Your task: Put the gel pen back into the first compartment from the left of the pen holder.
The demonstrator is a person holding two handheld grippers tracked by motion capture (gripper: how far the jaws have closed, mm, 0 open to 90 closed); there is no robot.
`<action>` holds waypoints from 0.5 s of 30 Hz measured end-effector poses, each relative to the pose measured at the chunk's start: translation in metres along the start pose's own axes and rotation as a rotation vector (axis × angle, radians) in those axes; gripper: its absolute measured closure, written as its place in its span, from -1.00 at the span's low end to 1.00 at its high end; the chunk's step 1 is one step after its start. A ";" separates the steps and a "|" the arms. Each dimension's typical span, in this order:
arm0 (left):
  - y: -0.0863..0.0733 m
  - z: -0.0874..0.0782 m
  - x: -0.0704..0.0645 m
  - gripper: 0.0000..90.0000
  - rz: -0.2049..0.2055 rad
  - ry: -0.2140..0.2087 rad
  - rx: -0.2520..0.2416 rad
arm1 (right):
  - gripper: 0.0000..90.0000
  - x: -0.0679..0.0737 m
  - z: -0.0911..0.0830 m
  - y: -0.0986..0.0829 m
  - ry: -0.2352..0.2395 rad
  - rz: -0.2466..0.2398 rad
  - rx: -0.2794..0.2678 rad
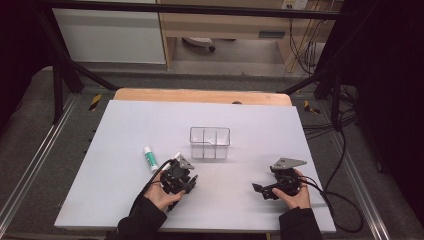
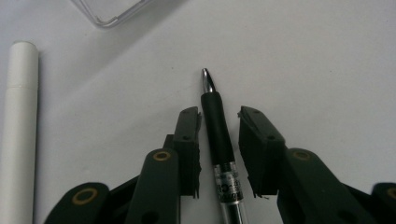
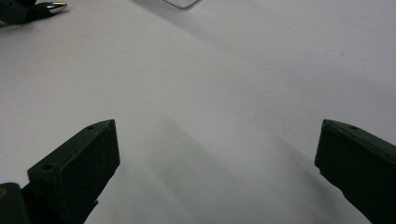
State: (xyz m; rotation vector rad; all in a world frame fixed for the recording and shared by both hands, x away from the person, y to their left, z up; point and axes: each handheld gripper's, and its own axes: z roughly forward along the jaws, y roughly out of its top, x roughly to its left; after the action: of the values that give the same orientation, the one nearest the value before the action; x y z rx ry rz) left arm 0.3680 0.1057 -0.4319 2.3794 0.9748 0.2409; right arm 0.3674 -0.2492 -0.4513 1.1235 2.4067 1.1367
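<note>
Below, slim black rubber-gripped pen [image 2: 218, 140] between left gripper [image 2: 219, 119] fingers, silvery metal tip

A white table [image 1: 125, 165] stands on grey floor [image 1: 30, 130] before wooden furniture [image 1: 225, 25].

Bare surface [image 1: 260, 135] lies open around the right gripper [image 1: 261, 190]. Ahead of the left gripper [image 1: 186, 176], the clear box [image 1: 210, 142] and glue stick [image 1: 150, 158] stand close.

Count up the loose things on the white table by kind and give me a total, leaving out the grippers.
Pens: 1, a black pen lying between the left gripper's jaws
White tubes: 1, a white tube with a green label
Clear containers: 1, a clear divided container
Total: 3
</note>
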 end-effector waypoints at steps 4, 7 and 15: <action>0.001 0.002 -0.001 0.63 -0.001 0.011 0.004 | -0.99 0.000 0.001 0.000 0.000 0.001 0.003; 0.001 0.003 -0.002 0.67 0.001 0.017 0.007 | -0.99 0.000 0.001 0.000 0.001 0.003 0.002; 0.003 0.004 -0.006 0.71 -0.016 0.049 0.021 | -0.99 0.000 0.001 0.000 0.004 -0.001 0.008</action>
State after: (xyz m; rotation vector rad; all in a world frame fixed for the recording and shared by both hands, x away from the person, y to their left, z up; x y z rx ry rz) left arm 0.3666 0.0979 -0.4327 2.3937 1.0230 0.2863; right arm 0.3676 -0.2487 -0.4518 1.1233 2.4162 1.1312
